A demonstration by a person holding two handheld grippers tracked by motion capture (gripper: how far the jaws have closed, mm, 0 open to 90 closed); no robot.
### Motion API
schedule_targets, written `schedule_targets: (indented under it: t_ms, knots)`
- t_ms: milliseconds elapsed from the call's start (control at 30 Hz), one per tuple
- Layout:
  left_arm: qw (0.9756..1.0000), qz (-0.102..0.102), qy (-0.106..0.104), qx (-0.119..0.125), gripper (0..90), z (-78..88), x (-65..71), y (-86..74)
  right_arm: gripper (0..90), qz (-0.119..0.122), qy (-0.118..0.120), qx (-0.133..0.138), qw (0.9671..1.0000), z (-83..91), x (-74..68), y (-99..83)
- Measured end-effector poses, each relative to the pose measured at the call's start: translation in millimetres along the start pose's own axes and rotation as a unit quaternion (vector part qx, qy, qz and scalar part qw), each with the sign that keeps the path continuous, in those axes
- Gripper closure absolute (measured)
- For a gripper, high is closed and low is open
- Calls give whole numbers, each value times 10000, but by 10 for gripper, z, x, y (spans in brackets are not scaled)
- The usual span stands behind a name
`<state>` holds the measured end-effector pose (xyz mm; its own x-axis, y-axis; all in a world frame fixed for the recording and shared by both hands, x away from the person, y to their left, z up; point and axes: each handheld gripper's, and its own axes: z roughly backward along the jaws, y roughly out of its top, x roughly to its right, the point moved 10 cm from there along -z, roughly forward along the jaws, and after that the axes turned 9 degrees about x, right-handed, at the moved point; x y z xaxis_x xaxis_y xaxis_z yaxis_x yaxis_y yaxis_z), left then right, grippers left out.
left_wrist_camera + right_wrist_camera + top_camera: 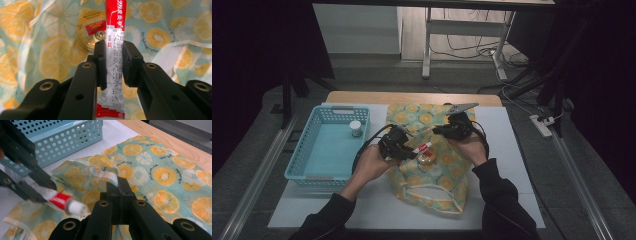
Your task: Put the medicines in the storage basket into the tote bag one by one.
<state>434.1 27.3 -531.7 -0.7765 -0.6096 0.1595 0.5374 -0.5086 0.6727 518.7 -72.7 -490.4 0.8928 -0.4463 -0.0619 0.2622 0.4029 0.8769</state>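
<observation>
A lemon-print fabric bag (427, 150) is spread on the white table mat (512, 165), and its white strap (105, 173) is pinched between the fully closed jaws of the right gripper (451, 131), so that the bag's edge is lifted at that gripper's tips. To the far side of the left gripper (404, 150) a light blue perforated basket (312, 150) is seen, with one small white-capped jar (356, 128) left inside it. A round yellow tin (93, 30) is already lying on the bag fabric, just beyond the left gripper's tips. A red-and-white ointment tube (112, 50) is clamped between the left gripper's pads (101, 62), its capped end pointed toward the right gripper and the raised bag edge.

The work is judged to be roughly midway: the tin appears to be moved across, the tube is carried but not yet set down in the bag, and the jar remains to be fetched from the basket.
</observation>
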Motion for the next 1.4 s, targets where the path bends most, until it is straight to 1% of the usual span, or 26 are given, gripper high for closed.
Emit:
schedule_targets:
  t_ms: [167, 300, 333, 567, 733, 867, 1000, 1100, 1200, 1267, 1400]
  knots:
    - [10000, 43, 41, -62, 754, -165, -49, 37, 900, -3, -9, 18, 10000, 9, -2, 10]
    - [9998, 98, 157, -73, 753, -262, -114, 55, 900, 0, -18, 49, 10000, 10, -9, 20]
    - [9997, 98, 201, -104, 753, -276, -138, 54, 900, 1, -16, 52, 10000, 9, -10, 21]
    - [9988, 204, 421, -114, 753, -377, -293, 79, 900, 20, -14, 42, 10000, 0, -11, 15]
    - [9980, 171, 600, -140, 753, -441, -389, 82, 900, 12, -21, 26, 10000, -14, -15, 5]
    - [9973, 209, 684, -159, 752, -492, -461, 71, 900, 16, -25, 4, 10000, -26, -19, -5]
    - [9968, 245, 731, -188, 752, -539, -528, 61, 900, 26, -26, -9, 10000, -35, -20, -12]
    - [9970, 291, 698, -162, 749, -576, -552, 60, 900, 32, -22, -24, 10000, -39, -21, -18]
    - [9971, 274, 698, -136, 739, -606, -566, 55, 900, 34, -21, -31, 10000, -43, -20, -23]
    - [9973, 254, 689, -73, 724, -606, -565, 64, 900, 32, -23, -32, 10000, -47, -20, -26]
    - [9974, 254, 677, 58, 668, -557, -554, 109, 900, 33, -20, -20, 10000, -47, -22, -22]
